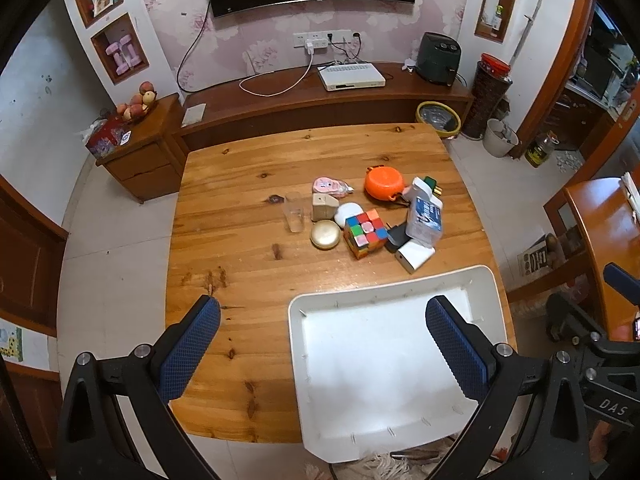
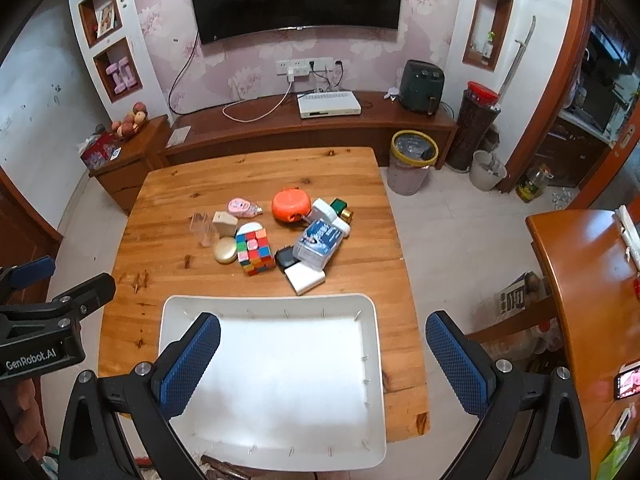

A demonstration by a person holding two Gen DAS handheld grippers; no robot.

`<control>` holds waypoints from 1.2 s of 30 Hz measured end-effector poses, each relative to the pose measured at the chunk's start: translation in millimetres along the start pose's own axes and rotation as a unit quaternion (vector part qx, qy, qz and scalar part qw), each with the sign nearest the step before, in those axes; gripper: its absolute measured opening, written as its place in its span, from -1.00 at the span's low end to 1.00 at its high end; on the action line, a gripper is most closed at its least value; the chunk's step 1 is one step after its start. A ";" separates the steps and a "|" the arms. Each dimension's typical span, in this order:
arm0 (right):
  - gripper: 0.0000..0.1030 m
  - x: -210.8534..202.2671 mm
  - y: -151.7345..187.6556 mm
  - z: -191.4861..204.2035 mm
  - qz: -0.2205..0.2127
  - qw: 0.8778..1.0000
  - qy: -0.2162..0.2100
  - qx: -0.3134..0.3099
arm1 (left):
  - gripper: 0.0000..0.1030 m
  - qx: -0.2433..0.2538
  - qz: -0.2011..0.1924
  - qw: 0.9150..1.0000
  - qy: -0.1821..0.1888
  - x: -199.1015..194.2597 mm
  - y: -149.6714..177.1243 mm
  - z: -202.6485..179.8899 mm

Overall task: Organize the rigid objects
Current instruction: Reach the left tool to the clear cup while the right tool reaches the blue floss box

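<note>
The cluttered pile, puzzle cube (image 2: 255, 252) amid it, sits mid-table (image 2: 168, 216), just beyond the empty white tray (image 2: 372, 360). Both tools, left (image 1: 322, 350) and right (image 2: 322, 360), hang spread, holding nothing. A careless grab may topple the clear cup (image 2: 202, 228) or scatter neighbours.

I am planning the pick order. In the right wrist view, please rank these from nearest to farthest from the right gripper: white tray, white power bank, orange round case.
1. white tray, directly under the open right gripper.
2. white power bank, just beyond the tray's far rim.
3. orange round case, farther back in the pile.
</note>
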State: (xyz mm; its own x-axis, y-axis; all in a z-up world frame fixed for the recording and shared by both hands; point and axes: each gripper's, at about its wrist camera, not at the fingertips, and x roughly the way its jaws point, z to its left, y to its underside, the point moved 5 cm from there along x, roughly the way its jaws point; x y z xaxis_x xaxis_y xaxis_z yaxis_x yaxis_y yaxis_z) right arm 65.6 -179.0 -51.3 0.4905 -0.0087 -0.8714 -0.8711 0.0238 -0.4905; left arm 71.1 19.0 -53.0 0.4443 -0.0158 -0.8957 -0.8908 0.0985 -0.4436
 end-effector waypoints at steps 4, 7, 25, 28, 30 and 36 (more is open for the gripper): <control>1.00 0.1 -8.6 0.8 -0.009 1.000 0.002 -0.006 | 0.98 0.000 0.000 1.000 0.000 1.7 -2.6 1.6; 1.00 4.0 -14.2 1.1 -0.008 1.000 0.000 -0.004 | 0.98 0.001 -0.001 1.000 -0.002 4.0 -6.9 4.0; 1.00 71.3 -57.7 -21.0 0.032 0.998 -0.013 0.058 | 0.98 -0.037 0.010 0.999 -0.012 70.3 -84.5 48.5; 0.91 100.6 -66.3 -23.6 0.060 0.995 -0.030 0.079 | 0.98 -0.035 0.024 0.999 -0.009 93.7 -92.3 49.0; 0.88 119.5 -70.5 -23.6 0.078 0.992 -0.035 0.088 | 0.98 -0.030 0.038 0.999 -0.007 113.6 -95.7 47.5; 0.88 192.6 -85.1 -19.5 0.131 0.983 -0.046 0.119 | 0.98 -0.011 0.093 0.996 0.000 181.9 -105.3 41.4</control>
State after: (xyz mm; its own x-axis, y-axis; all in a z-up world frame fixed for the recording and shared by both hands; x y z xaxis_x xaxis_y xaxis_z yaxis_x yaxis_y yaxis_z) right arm 233.7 -202.1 -177.4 0.2597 0.1194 -0.9583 -0.9427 0.2468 -0.2248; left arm 249.7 46.9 -168.0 0.2715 0.0008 -0.9624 -0.9596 0.0774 -0.2706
